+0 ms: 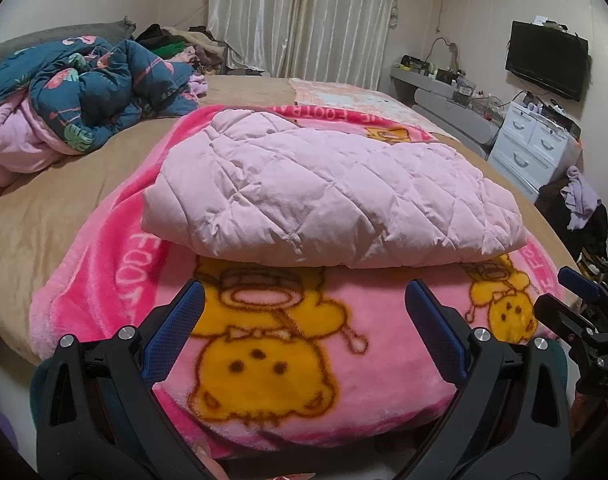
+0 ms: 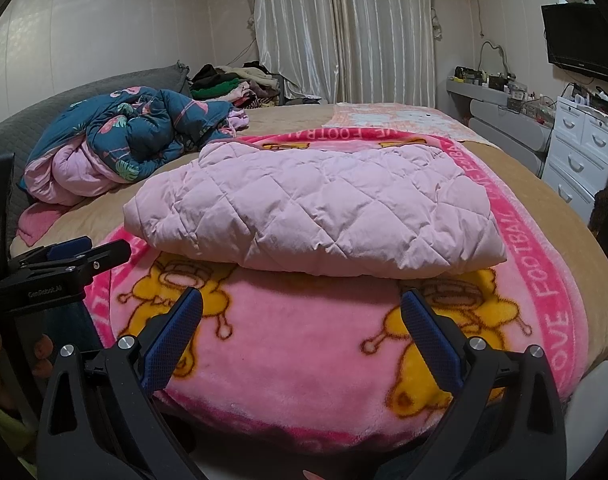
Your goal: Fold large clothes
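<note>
The pale pink quilted jacket (image 1: 327,196) lies folded at centre frame on the pink cartoon blanket (image 1: 272,344). Both the left gripper (image 1: 304,308) and the right gripper (image 2: 302,316) hang released and empty below it. This fold looks finished; next probably calls for setting it aside.

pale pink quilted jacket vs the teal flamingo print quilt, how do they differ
The pale pink quilted jacket is folded into a flat bundle; the teal flamingo print quilt is a crumpled heap. The jacket is plain, the quilt patterned. The jacket lies on the pink cartoon blanket, the quilt on the tan bedsheet. Both look padded.
</note>
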`<state>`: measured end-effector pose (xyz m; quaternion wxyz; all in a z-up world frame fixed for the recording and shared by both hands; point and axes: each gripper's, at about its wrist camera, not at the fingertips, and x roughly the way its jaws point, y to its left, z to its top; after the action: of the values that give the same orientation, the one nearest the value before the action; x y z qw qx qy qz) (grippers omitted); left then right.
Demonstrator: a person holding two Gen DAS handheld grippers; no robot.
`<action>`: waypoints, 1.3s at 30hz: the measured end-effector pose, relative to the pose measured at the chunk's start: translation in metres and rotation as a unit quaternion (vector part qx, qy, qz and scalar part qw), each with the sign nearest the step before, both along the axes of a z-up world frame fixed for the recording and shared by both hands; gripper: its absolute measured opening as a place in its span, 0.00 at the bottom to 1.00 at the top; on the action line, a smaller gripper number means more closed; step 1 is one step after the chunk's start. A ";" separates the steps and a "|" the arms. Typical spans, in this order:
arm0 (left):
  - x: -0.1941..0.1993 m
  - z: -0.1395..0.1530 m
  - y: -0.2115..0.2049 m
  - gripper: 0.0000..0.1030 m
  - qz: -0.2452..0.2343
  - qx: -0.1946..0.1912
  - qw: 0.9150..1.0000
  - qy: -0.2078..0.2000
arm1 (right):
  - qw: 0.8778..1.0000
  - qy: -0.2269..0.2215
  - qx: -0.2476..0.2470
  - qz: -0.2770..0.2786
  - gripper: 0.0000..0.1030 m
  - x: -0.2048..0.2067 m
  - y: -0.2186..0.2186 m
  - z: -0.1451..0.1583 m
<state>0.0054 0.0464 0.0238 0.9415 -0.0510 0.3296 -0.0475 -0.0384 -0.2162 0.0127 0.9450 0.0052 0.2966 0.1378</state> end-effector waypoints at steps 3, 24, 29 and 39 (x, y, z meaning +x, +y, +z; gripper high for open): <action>0.000 0.000 0.000 0.91 0.000 -0.001 1.000 -0.001 | 1.000 0.000 -0.001 0.001 0.96 0.000 0.000 0.000; -0.001 0.004 0.003 0.91 0.002 0.000 1.000 -0.004 | 1.000 -0.001 -0.001 0.003 0.96 -0.002 0.000 0.001; -0.001 0.003 0.003 0.91 0.001 -0.001 1.000 -0.004 | 1.000 -0.002 -0.001 0.002 0.96 -0.003 0.000 0.001; -0.002 0.004 0.003 0.91 0.002 -0.001 1.000 -0.006 | 1.000 -0.002 -0.002 0.003 0.96 -0.002 0.001 0.001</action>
<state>0.0038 0.0494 0.0277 0.9435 -0.0523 0.3238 -0.0463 -0.0408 -0.2155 0.0135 0.9453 0.0025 0.2948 0.1396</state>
